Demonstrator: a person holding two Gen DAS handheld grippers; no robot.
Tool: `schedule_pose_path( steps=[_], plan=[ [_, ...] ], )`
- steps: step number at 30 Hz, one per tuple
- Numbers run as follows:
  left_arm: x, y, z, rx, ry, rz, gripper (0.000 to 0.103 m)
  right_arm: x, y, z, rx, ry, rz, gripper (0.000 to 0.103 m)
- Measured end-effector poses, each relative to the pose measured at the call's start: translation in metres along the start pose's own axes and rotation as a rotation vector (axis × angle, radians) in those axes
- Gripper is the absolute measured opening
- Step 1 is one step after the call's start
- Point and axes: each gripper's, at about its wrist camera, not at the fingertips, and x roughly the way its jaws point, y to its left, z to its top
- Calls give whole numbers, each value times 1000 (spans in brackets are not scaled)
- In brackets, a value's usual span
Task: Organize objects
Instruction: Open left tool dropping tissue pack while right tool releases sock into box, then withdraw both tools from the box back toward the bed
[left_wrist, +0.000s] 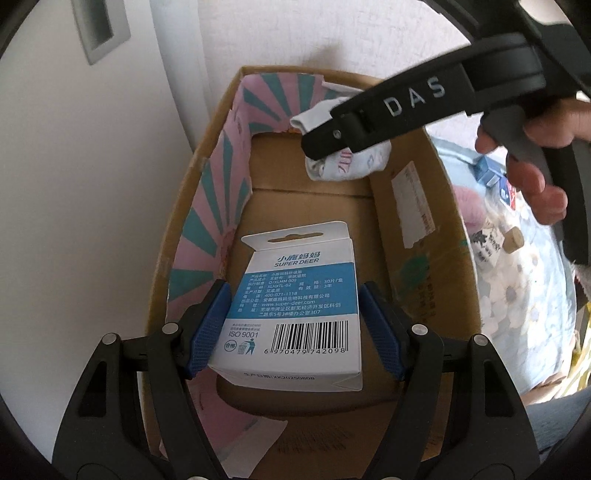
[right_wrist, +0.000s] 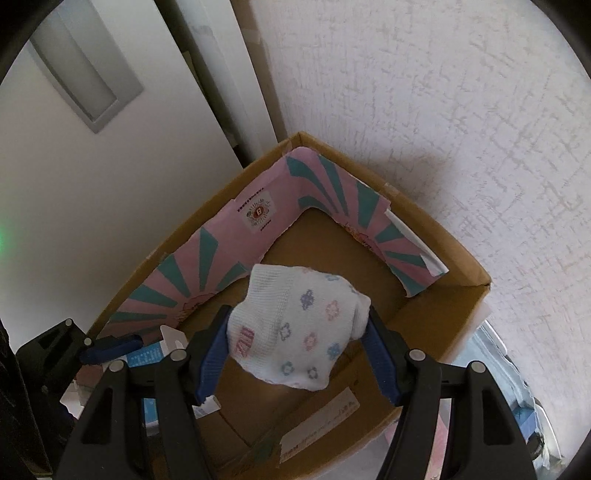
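Observation:
In the left wrist view my left gripper (left_wrist: 293, 325) is shut on a white-and-blue SUPER DEER box (left_wrist: 295, 306), held inside an open cardboard carton (left_wrist: 417, 229). My right gripper (left_wrist: 332, 129) reaches in from the upper right, holding a white sock (left_wrist: 354, 162) at the carton's far end. In the right wrist view my right gripper (right_wrist: 295, 343) is shut on the rolled white sock (right_wrist: 299, 325) with small flower marks, above the carton floor (right_wrist: 332, 251). The left gripper (right_wrist: 110, 347) and its box (right_wrist: 147, 356) show at the lower left.
A pink-and-teal printed card liner (left_wrist: 218, 206) lines the carton's left and far walls; it also shows in the right wrist view (right_wrist: 229, 229). White wall and a door with a recessed handle (right_wrist: 85, 85) stand behind. A flower-patterned cloth (left_wrist: 517, 280) with small items lies to the right.

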Motion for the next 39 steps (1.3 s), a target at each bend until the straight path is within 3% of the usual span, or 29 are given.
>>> schedule_pose_path(
  steps=[3,5,6,7,9,11,22,24,25,39],
  plan=[
    [0,-3,0,12,7,25,69,1,0,3,1,-4,1,65],
    [-1,-6,1,21,1,30,81,1,0,5,-1,-17,8,71],
    [-2,-8,2,25,5,28,102,2,0,7,1,-7,14,82],
    [-3,-9,2,27,-3,19,103,4,-1,8,10,12,18,93],
    [-7,-12,-1,30,-11,10,103,3,-4,8,35,-1,14,102],
    [-8,-15,-2,35,-8,16,103,-2,-6,7,53,-40,12,102],
    [-24,-15,-2,45,-15,-4,103,-13,-7,9,44,-63,-11,102],
    [-29,-17,-2,46,-21,-7,103,-21,-4,7,35,-77,-19,102],
    [-27,-16,-1,46,-23,-7,103,-27,5,-12,31,-83,-23,102],
    [-67,-21,8,72,-95,22,103,-89,4,-31,79,-178,-38,102]
  ],
)
